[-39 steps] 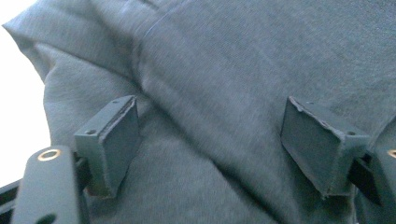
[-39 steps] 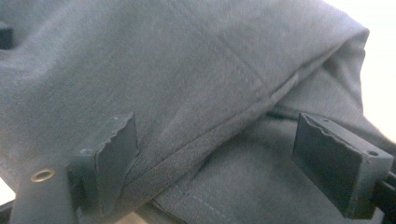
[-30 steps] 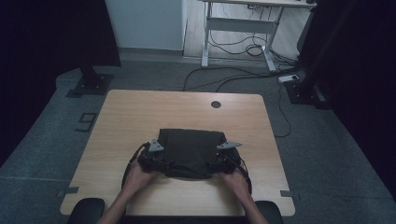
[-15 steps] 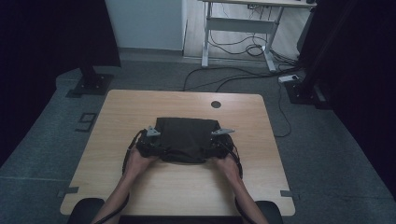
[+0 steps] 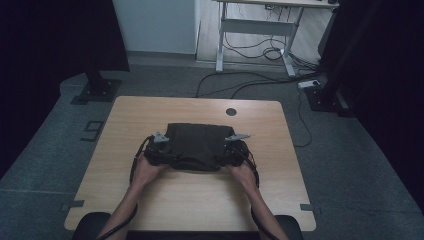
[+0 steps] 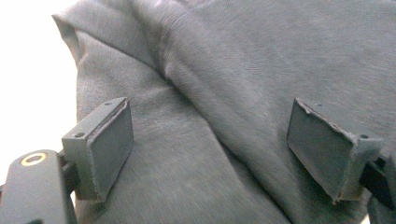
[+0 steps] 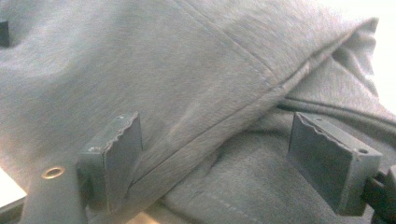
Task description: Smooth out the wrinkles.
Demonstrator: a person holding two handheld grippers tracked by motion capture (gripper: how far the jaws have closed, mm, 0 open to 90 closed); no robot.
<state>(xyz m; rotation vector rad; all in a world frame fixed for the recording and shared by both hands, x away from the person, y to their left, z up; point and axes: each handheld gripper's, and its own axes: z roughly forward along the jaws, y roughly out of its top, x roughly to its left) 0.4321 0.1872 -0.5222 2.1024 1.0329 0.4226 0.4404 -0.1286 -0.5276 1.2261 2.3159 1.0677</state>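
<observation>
left gripper [image 5: 161, 150] sits at the left edge of the dark grey folded garment [image 5: 196, 145], w/ the person's left hand [image 5: 146, 169] behind it. in the left gripper view its jaws stand spread wide, grey cloth [image 6: 224, 107] lying between & beyond them, pads not pressing on it; a thick fold ridge runs diagonally btwn the two pads. jaws have just been opening, fabric still between them but not pinched

right gripper [image 5: 231, 149] is at the garment's right edge, right hand [image 5: 245, 172] behind it. in the right gripper view its jaws are also spread apart, folded layers of the garment [image 7: 210, 93] w/ a stitched seam crossing between the pads, no clamp on it. these jaws have just closed in a little, still clear of the cloth

garment lies roughly mid worktop [image 5: 200, 200], a bit toward the person's side, folded into a rough rectangle, near edge bulging & rounded. both grippers flank its near corners, each w/ a grey three-cornered plate on top. round cable hole [image 5: 231, 112] in the worktop is beyond the garment, toward the far right, well apart from it. forearms come in from the bottom edge, cables trailing along them
</observation>
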